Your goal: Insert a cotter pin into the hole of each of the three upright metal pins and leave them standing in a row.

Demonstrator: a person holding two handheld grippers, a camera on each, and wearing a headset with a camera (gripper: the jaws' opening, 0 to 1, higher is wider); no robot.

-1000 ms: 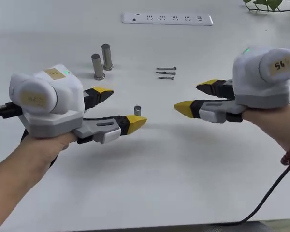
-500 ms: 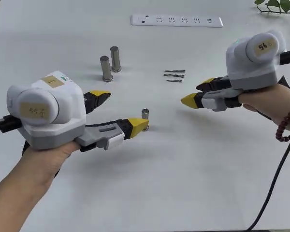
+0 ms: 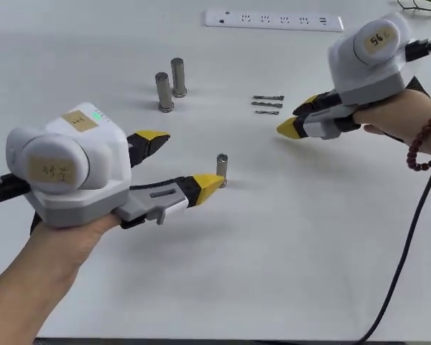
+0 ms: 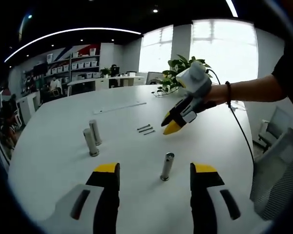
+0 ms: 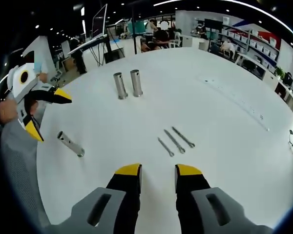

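Note:
Three upright metal pins stand on the white table: two close together at the back left, and a shorter-looking one alone in the middle. Three cotter pins lie side by side further right. My left gripper is wide open, and its right jaw tip sits just beside the lone pin, which stands between the jaws ahead. My right gripper hovers just right of the cotter pins, open by a narrow gap with nothing in it.
A white power strip lies at the far edge of the table. A black cable trails from the right gripper toward the front right. Plant leaves show at the far right corner.
The right gripper has moved away and up toward the cotter pins, and its jaws have narrowed. The left gripper's right jaw tip now sits closer to the lone pin.

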